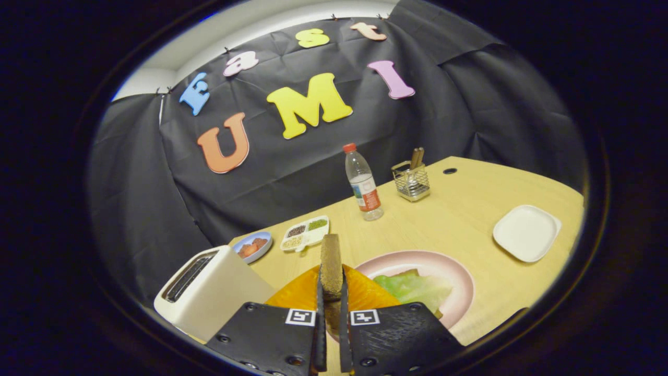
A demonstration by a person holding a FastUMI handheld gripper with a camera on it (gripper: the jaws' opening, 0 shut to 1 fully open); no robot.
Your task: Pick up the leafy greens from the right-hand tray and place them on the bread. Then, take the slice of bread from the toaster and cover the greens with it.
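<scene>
The gripper (331, 292) sits at the bottom centre of the frame, and its two fingers are pinched nearly together on a slice of bread (331, 261) — held on edge, standing upright between them, crust toward us. That grip makes sense: a slice out of a slot comes out vertical, and a thin edge-on pinch is the surest way to carry it.

The toaster (209, 290) is at lower left, its slot dark; I can't tell whether anything is left in it. Just right of the fingers, at lower centre-right, lies the pink plate (459, 277), and on it the leafy greens (415, 287) are spread over what looks like a bottom slice peeking out at the far edge. So the greens appear to be in place already, and the covering step is the one in hand.

An orange surface (297, 292) lies right under the fingers — plate or cloth, I can't say which. Over at the right, the white tray (527, 232) looks bare, as it should once the greens are taken.

Toward the back of the table (469, 198): a water bottle (364, 183), a wire holder (411, 180), a divided dish (305, 232) and a small blue dish (252, 245), all well clear.

My guess — the slice will need to swing right and tip flat before it goes down, or it will land on edge and push the greens aside.
</scene>
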